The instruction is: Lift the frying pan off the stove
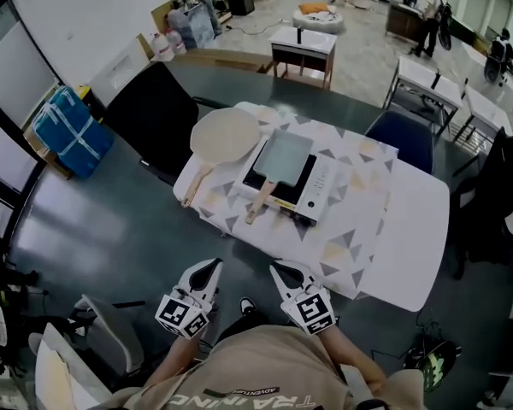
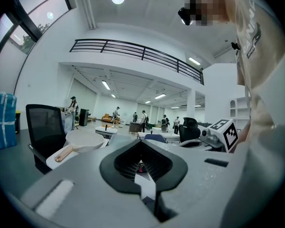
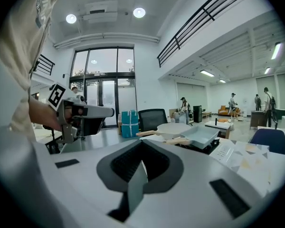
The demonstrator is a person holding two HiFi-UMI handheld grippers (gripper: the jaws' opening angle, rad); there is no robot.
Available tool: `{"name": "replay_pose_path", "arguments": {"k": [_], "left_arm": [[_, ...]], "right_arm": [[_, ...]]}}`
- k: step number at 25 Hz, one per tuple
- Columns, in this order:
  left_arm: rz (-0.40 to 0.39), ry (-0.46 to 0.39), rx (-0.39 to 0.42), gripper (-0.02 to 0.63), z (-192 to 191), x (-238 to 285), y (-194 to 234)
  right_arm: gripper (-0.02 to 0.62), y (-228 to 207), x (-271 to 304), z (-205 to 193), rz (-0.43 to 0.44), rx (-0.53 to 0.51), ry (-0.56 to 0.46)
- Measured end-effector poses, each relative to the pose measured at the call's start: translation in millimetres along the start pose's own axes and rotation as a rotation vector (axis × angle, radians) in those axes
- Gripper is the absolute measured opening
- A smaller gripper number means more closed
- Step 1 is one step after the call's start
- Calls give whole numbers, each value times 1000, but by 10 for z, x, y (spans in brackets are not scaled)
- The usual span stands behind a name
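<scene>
A rectangular grey-blue frying pan [image 1: 284, 156] with a wooden handle [image 1: 261, 202] sits on a white portable stove [image 1: 318, 191] on the cloth-covered table [image 1: 402, 237]. In the right gripper view the pan [image 3: 204, 136] and stove [image 3: 217, 147] lie ahead to the right. My left gripper [image 1: 209, 266] and right gripper [image 1: 280, 269] hover side by side close to my body, short of the table's front edge. Both are shut with nothing in them. The handle points toward them. The left gripper view shows its shut jaws and the right gripper's marker cube [image 2: 225, 133].
A round cream pan [image 1: 225, 135] with a wooden handle lies left of the stove, also visible as the round pan [image 2: 85, 139]. A black chair [image 1: 154, 118] stands behind the table's left, a blue chair [image 1: 402, 139] behind its right. A grey chair [image 1: 111, 336] is at my left.
</scene>
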State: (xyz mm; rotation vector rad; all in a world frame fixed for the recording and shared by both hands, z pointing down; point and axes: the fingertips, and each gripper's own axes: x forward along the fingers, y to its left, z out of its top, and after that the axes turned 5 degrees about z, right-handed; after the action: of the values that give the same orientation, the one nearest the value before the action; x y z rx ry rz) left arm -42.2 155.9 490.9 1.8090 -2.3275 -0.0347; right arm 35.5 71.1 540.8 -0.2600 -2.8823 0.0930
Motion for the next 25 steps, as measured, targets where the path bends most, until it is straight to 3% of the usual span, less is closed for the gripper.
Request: {"name": "replay_pose_path", "arguments": {"k": [7,12,17,25], "left_arm": [[-95,5,39,0,117,176,375],[-164,-1,54,-2,166,201,485],[-217,40,141,-2,57,95,605],[-246,54,84,-2,-53,44,786]], "right_arm": [[2,-45,301,380,-77,-38,-29],[2,-55,453,391,-139,-31,-16],[2,30,656,404,-186,-4,-19],[2,121,819,538,-212,-24,-26]]}}
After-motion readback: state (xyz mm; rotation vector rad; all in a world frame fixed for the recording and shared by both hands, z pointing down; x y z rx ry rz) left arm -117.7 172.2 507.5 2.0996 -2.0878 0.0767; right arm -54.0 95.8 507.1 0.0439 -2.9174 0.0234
